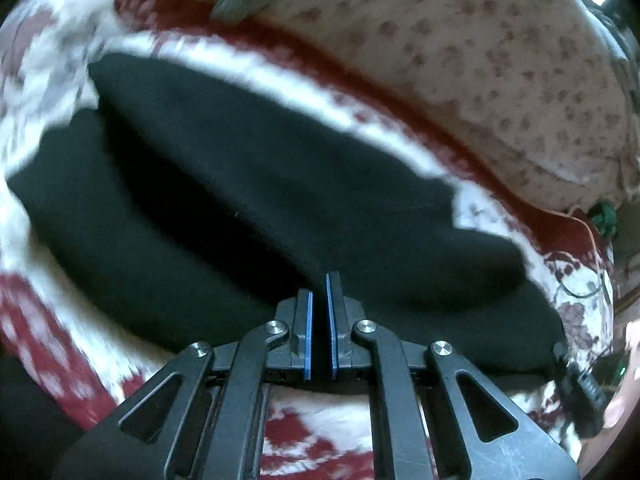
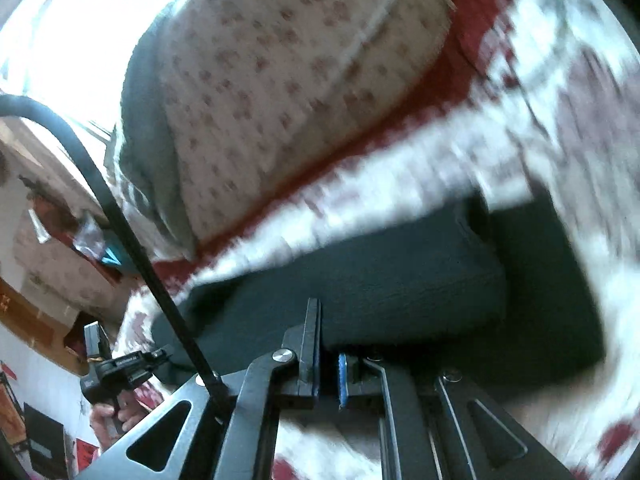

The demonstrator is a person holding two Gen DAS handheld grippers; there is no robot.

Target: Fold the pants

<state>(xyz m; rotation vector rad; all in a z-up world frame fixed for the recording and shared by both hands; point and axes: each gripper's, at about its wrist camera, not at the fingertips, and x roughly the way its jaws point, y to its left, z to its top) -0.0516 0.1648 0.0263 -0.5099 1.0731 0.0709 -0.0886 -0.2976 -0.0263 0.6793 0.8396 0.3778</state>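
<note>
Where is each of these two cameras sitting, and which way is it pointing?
Left wrist: on the left gripper, looking down along its shut fingers at the black pants on a red-and-white bedspread; a hand shows at the right edge.
Right wrist: on the right gripper, shut on the pants' edge; the other gripper, held in a hand, shows at lower left.
Shared: pants, bedspread, flowered pillow.

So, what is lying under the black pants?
Under the black pants lies a red and white floral blanket, showing all around them. The part directly beneath is covered, so anything there stays unseen.
</note>
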